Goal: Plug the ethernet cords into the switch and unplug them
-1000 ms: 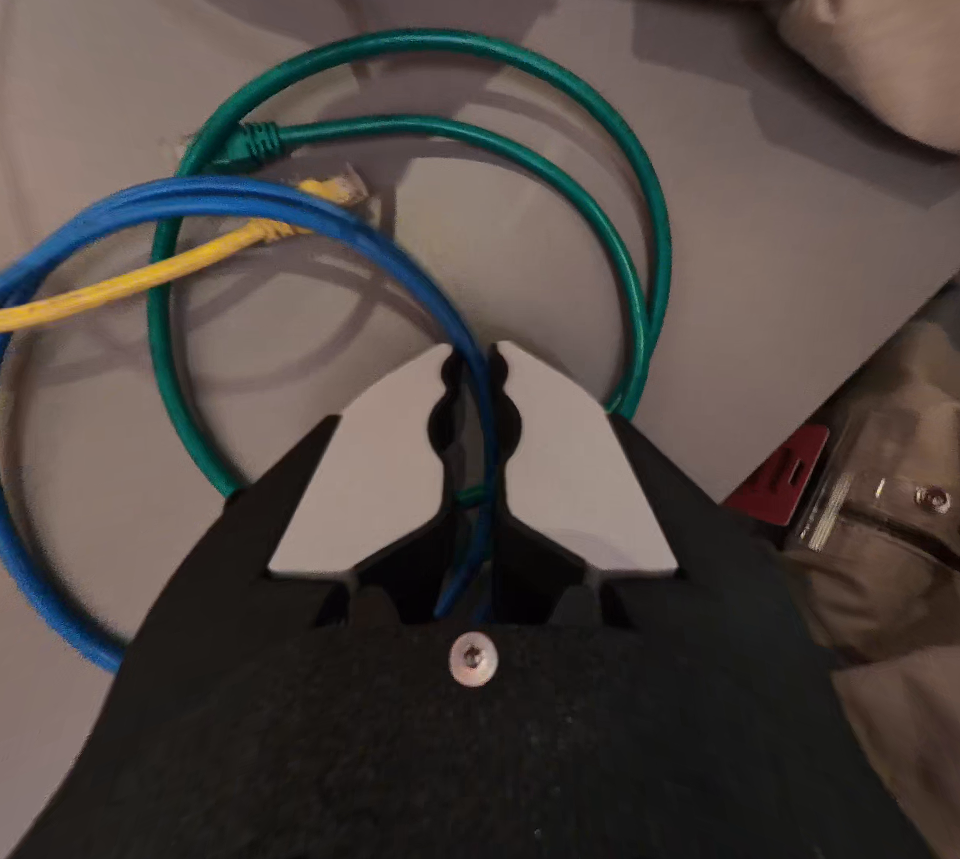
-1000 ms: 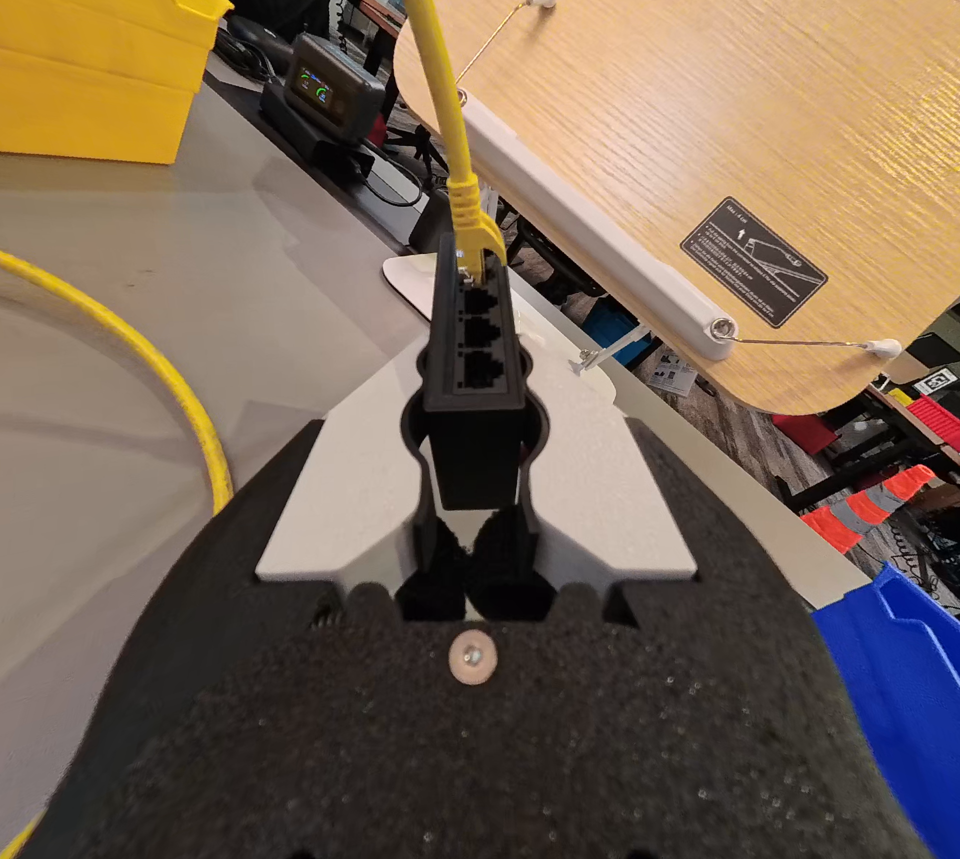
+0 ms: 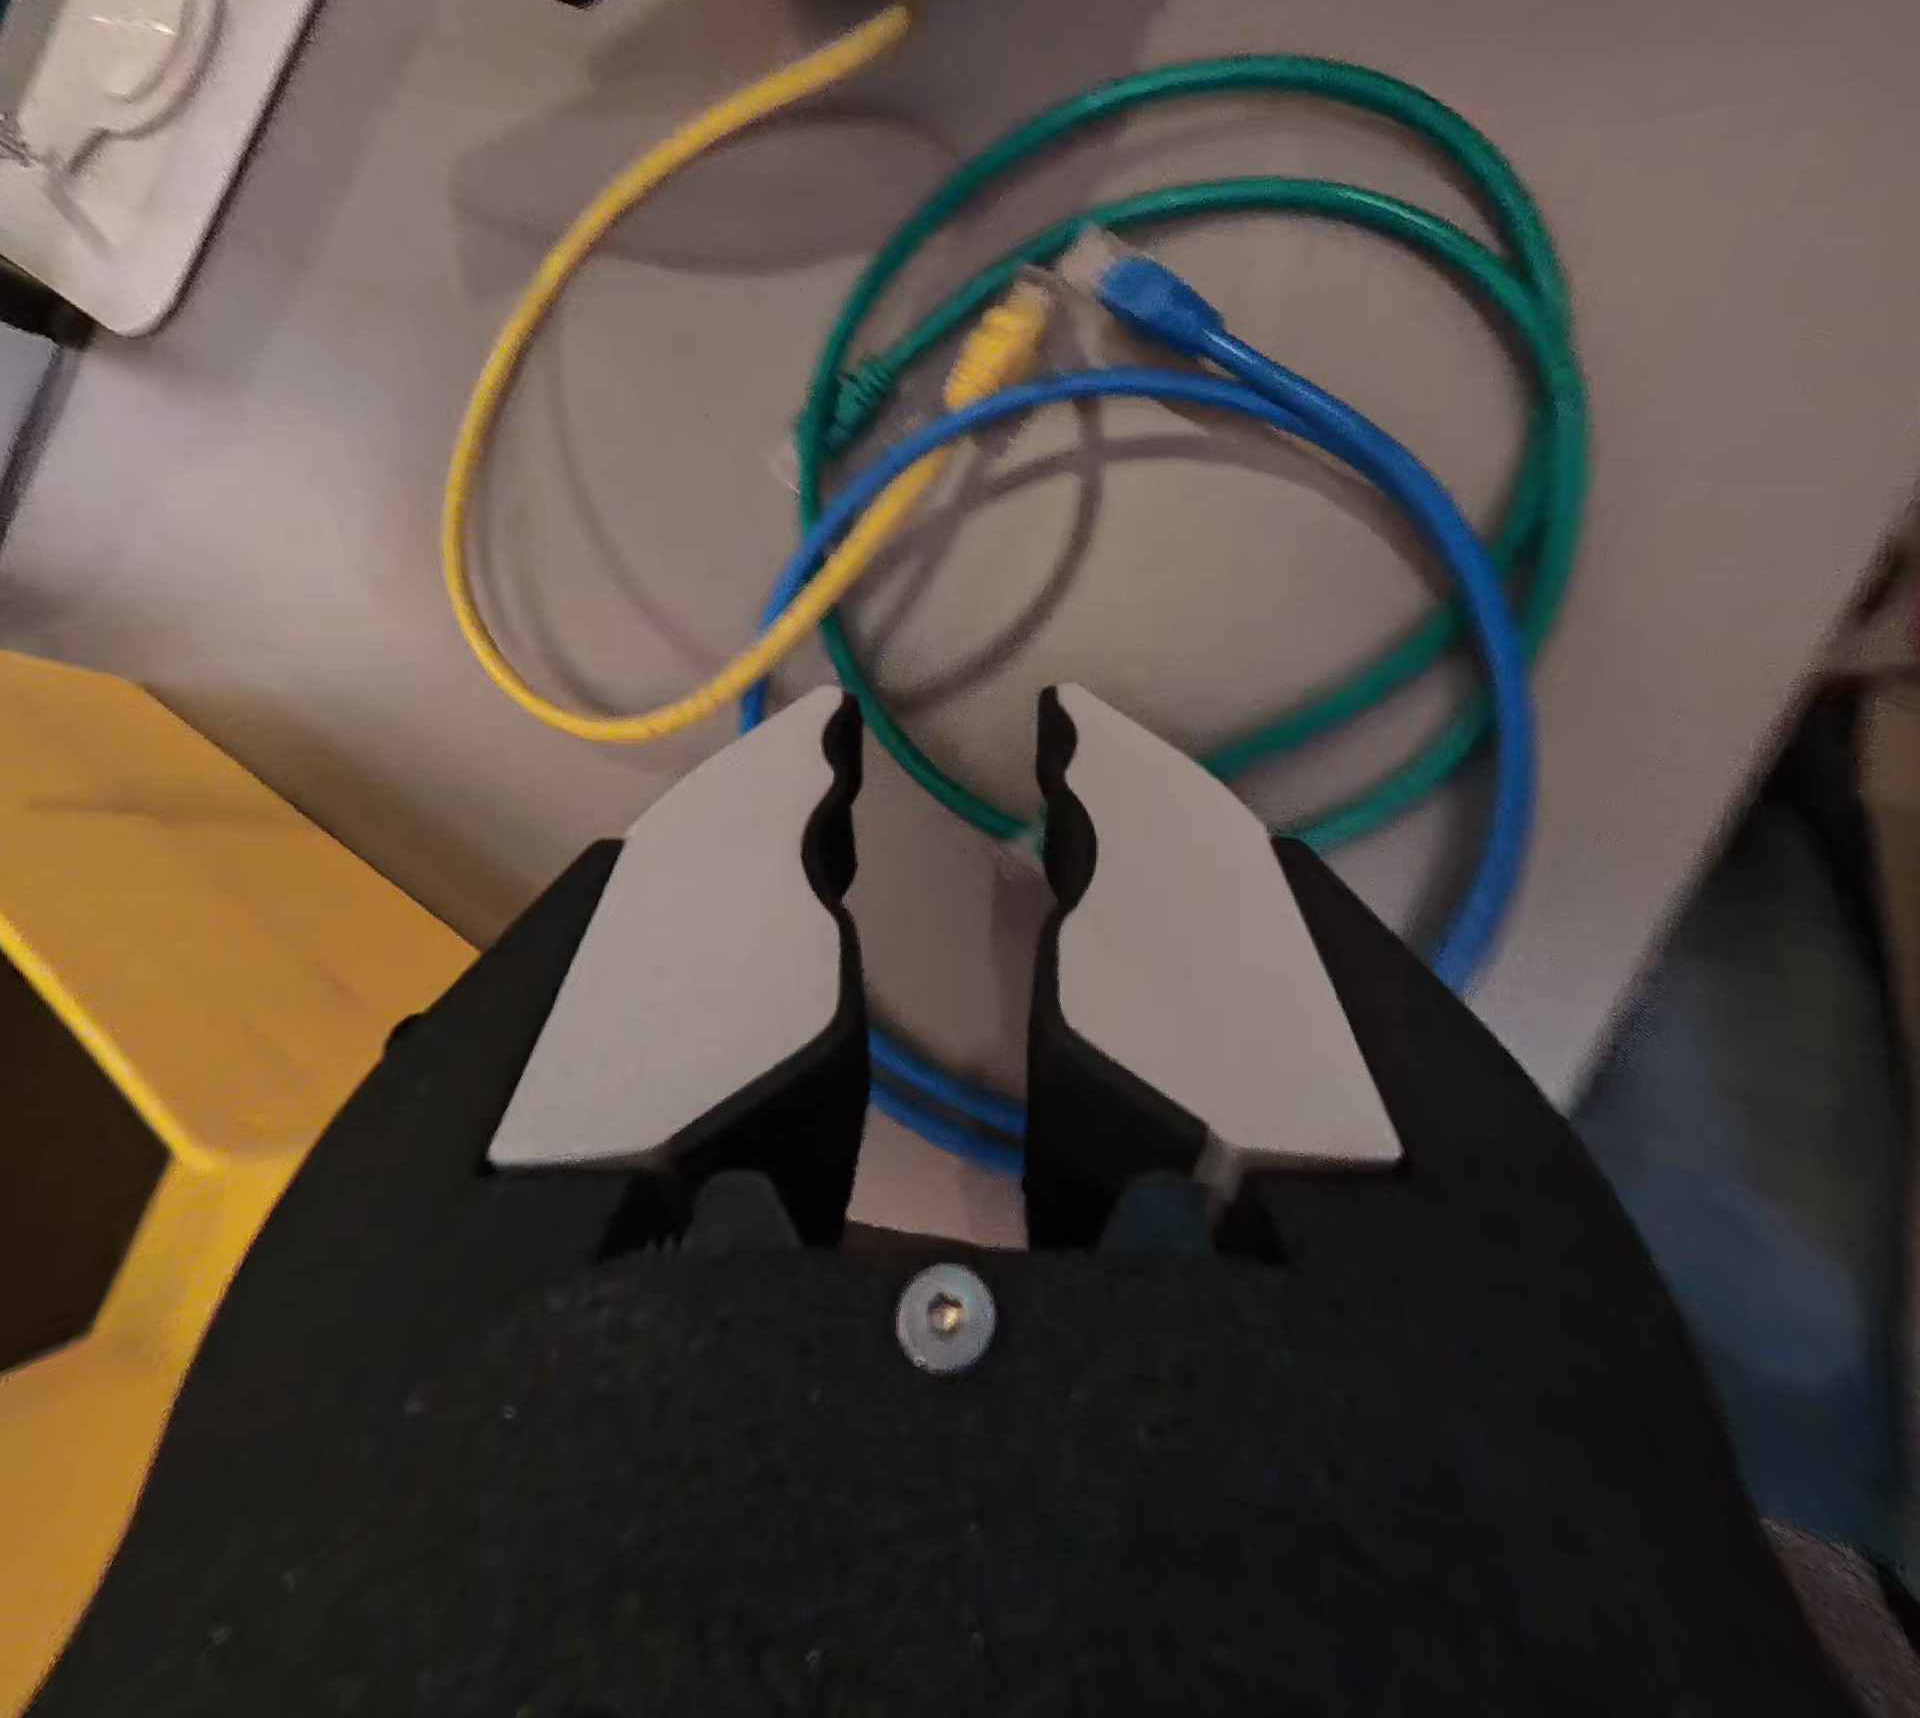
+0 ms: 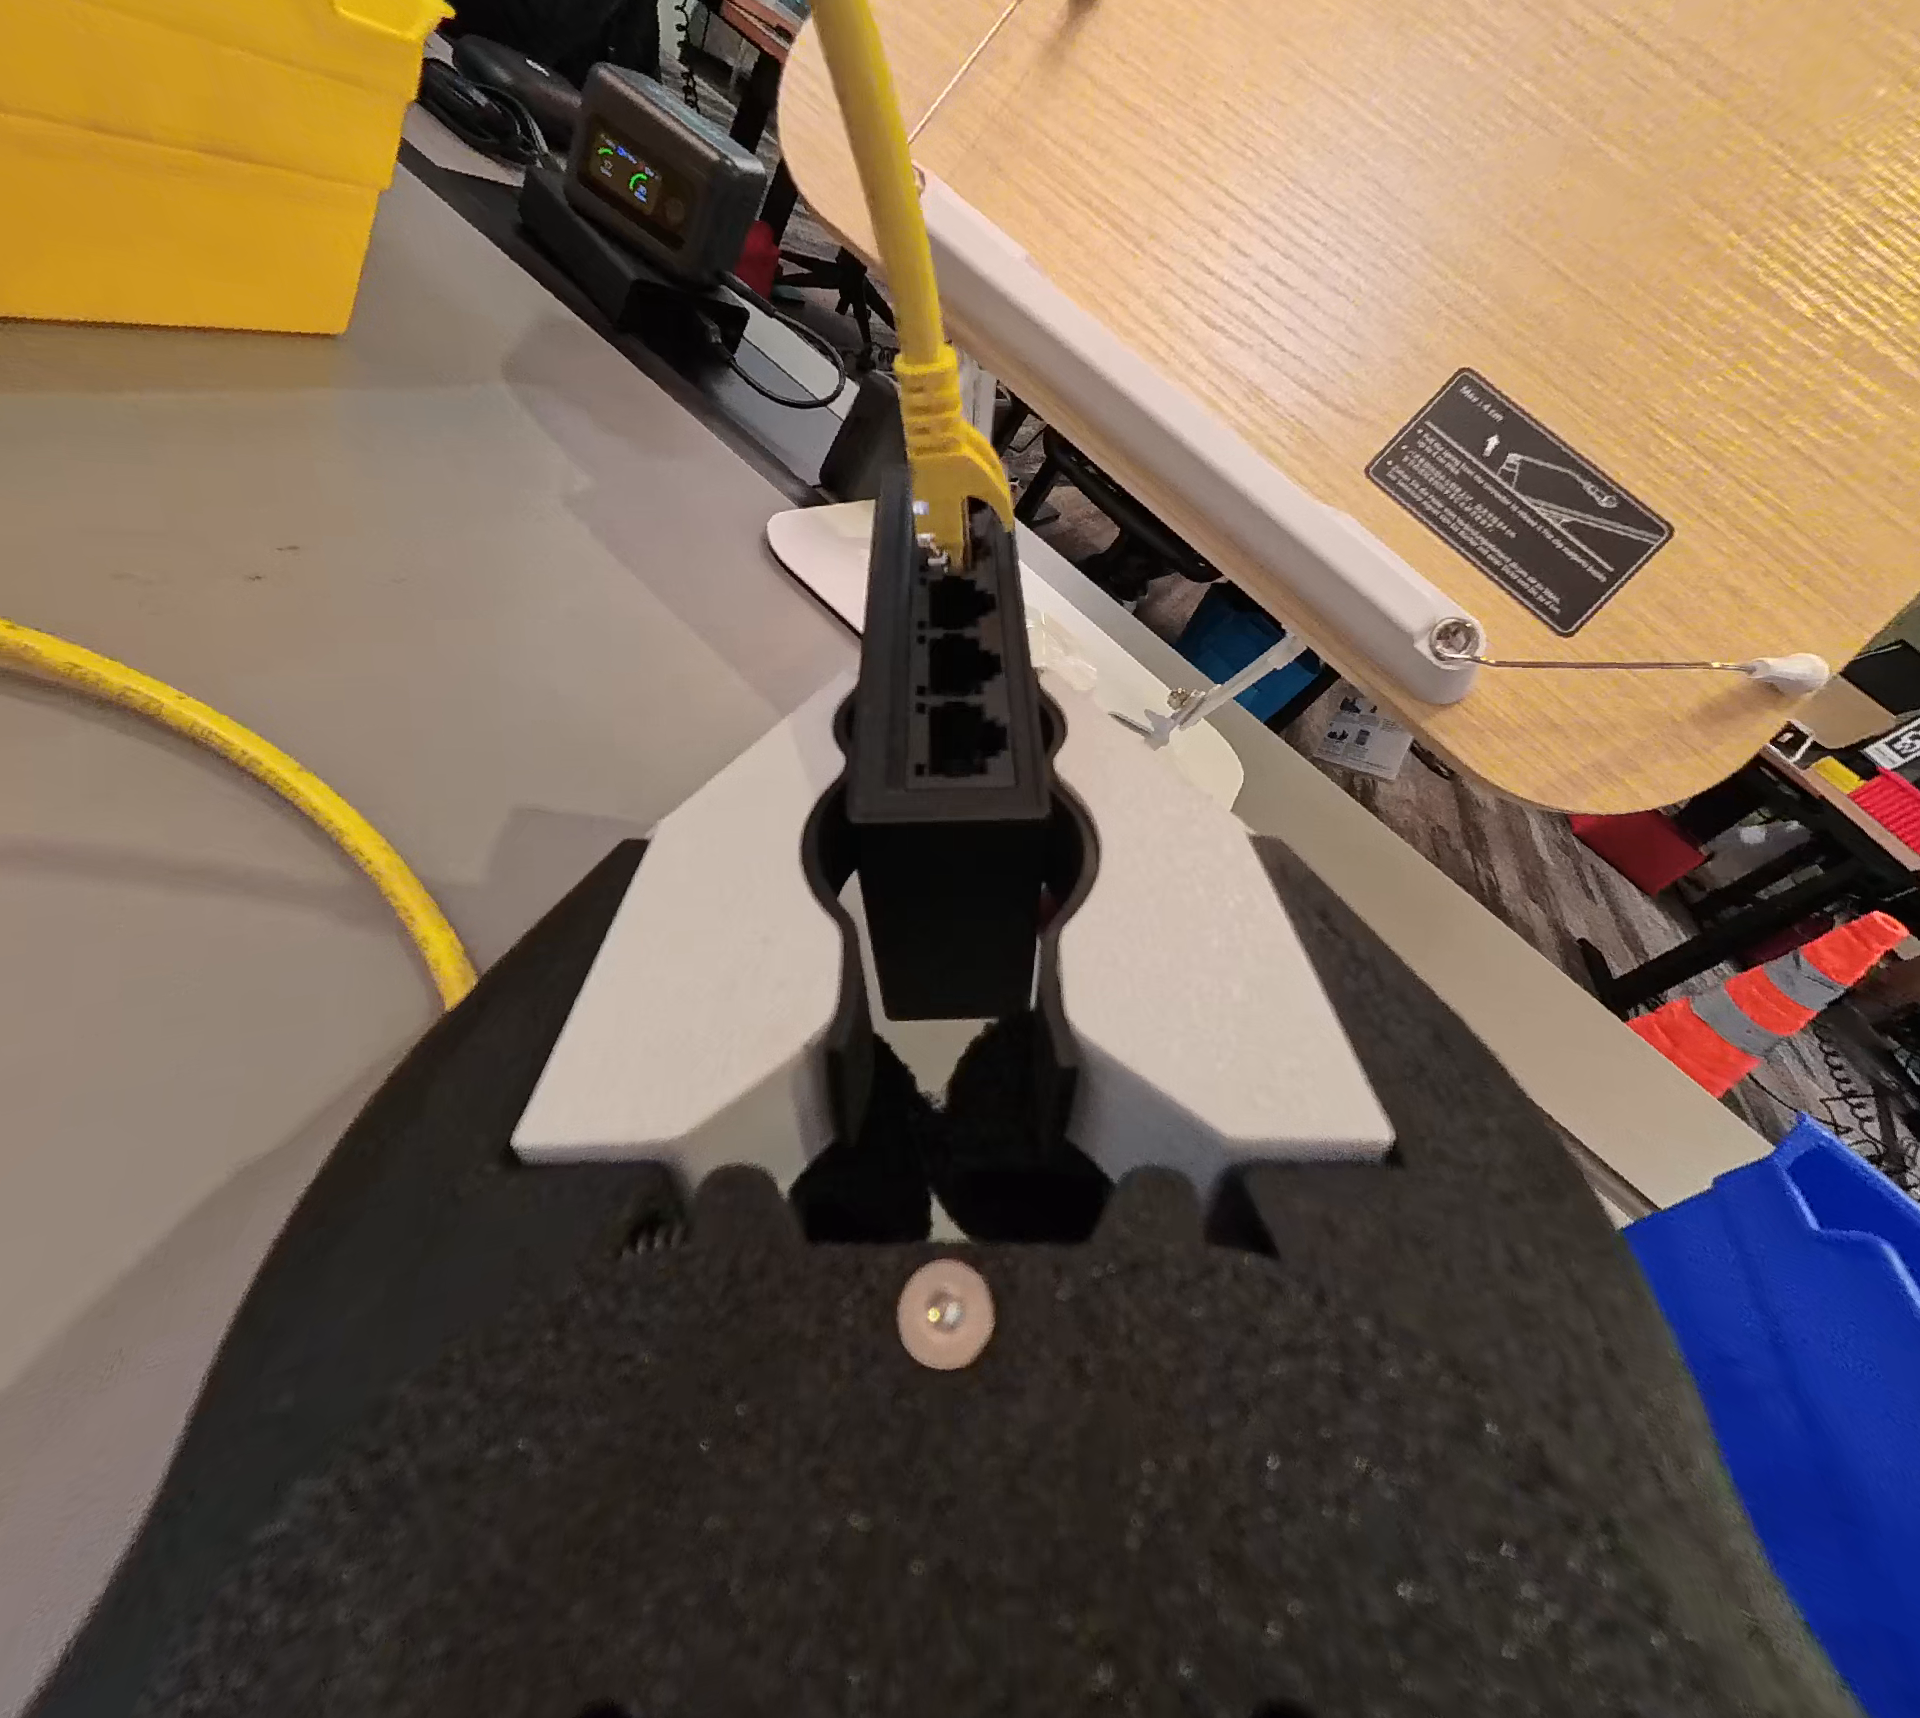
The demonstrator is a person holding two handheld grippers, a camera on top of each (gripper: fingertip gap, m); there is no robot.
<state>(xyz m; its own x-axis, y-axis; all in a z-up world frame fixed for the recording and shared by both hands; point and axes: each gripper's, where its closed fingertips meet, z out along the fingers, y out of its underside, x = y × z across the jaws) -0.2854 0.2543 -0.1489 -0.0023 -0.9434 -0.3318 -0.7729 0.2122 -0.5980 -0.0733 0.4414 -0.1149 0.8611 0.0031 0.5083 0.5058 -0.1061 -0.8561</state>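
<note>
While clamped firmly on the black switch [image 4: 951, 837], right gripper [image 4: 951, 795] carrying it upright off the grey table [image 4: 312, 525], jaws closed against its boxy plastic sides. Yellow cord [image 4: 862, 141] plugged into the port farthest from the camera, at 12 o'clock; three square ports below showing dark and vacant. Stacked yellow bins [image 4: 187, 110] at 10 o'clock, contents hidden; glossy blue bin [image 4: 1797, 1356] at 4 o'clock, interior not visible.

Left gripper [image 3: 948, 723] hovering above the table with jaws parted moderately, gripping nothing. Beneath and beyond, smooth round-jacketed cords lying in overlapping loops: green cord [image 3: 1351, 203] coiled twice, blue cord [image 3: 1496, 650] circling through it, blue plug near centre beside the yellow cord's free plug. Yellow bin corner at 8 o'clock, matte, inside in shadow. White flat packet [image 3: 135, 110] at 10 o'clock.
</note>
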